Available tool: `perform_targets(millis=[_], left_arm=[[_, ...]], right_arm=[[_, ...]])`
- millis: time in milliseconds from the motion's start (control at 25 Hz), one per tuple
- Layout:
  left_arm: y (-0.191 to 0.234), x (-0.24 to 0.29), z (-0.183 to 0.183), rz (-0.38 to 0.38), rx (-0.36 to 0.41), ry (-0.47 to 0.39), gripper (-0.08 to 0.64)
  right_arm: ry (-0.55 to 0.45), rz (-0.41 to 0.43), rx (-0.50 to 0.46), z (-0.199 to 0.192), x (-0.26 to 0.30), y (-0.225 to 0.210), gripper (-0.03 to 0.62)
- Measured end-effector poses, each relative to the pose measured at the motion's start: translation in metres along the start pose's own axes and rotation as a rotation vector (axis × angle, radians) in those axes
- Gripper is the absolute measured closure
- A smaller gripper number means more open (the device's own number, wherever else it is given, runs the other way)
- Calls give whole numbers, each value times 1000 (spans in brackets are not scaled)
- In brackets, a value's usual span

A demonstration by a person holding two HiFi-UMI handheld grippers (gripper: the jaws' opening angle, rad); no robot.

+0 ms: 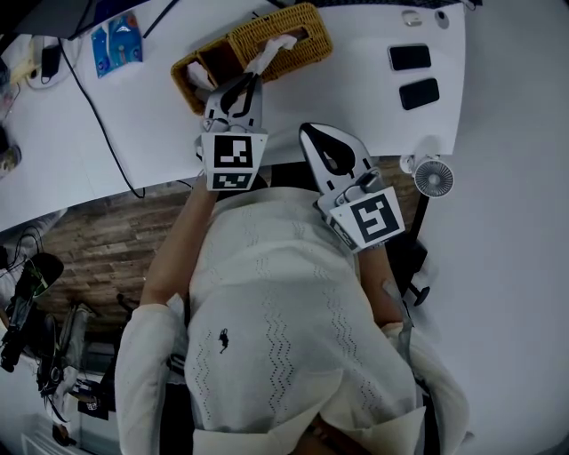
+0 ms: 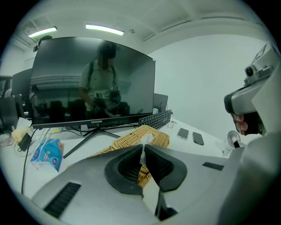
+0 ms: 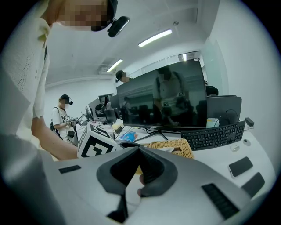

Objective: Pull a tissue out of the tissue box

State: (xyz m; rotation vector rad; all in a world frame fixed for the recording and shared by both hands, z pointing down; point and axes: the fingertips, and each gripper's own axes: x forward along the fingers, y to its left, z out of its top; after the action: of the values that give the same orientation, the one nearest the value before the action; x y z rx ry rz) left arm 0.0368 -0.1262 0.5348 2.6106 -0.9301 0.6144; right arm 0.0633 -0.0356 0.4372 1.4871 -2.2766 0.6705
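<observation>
Left claw (image 2: 143, 148) is clamped on the tissue (image 1: 272, 46), which is drawn partly out of the tissue box (image 1: 298, 27) on the desk (image 1: 356, 89). Right claw (image 3: 138, 149) is closed and empty, short of the box. Risk: the box isn't pinned and may be lifted, or the sheet torn.

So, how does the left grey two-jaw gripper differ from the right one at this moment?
The left gripper is shut on the white tissue; the right gripper is shut on nothing. The left gripper reaches the woven wicker tissue box; the right gripper hangs back at the white desk's near edge, apart from that box. Both have jaws together.
</observation>
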Motion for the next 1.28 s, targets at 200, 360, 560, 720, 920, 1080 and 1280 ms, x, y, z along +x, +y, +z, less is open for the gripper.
perform_targets(millis=[200, 360, 560, 720, 920, 1080, 1280], left_arm=[[0, -2, -1, 1, 4, 1, 538], [-1, -4, 0, 3, 7, -2, 538], [0, -8, -1, 2, 11, -5, 538], [0, -11, -3, 6, 6, -3, 538], [1, -15, -5, 11, 2, -5, 538], [2, -19, -5, 15, 3, -8, 538], [3, -23, -6, 20, 3, -10, 538]], right_arm=[[-2, -7, 3, -1, -2, 1, 591], [-2, -8, 2, -4, -4, 1, 591], [0, -7, -9, -3, -4, 5, 591], [2, -10, -14, -4, -4, 5, 591], [2, -11, -17, -5, -5, 7, 591], [3, -8, -22, -5, -6, 9, 591], [0, 0, -30, -4, -4, 15, 591]])
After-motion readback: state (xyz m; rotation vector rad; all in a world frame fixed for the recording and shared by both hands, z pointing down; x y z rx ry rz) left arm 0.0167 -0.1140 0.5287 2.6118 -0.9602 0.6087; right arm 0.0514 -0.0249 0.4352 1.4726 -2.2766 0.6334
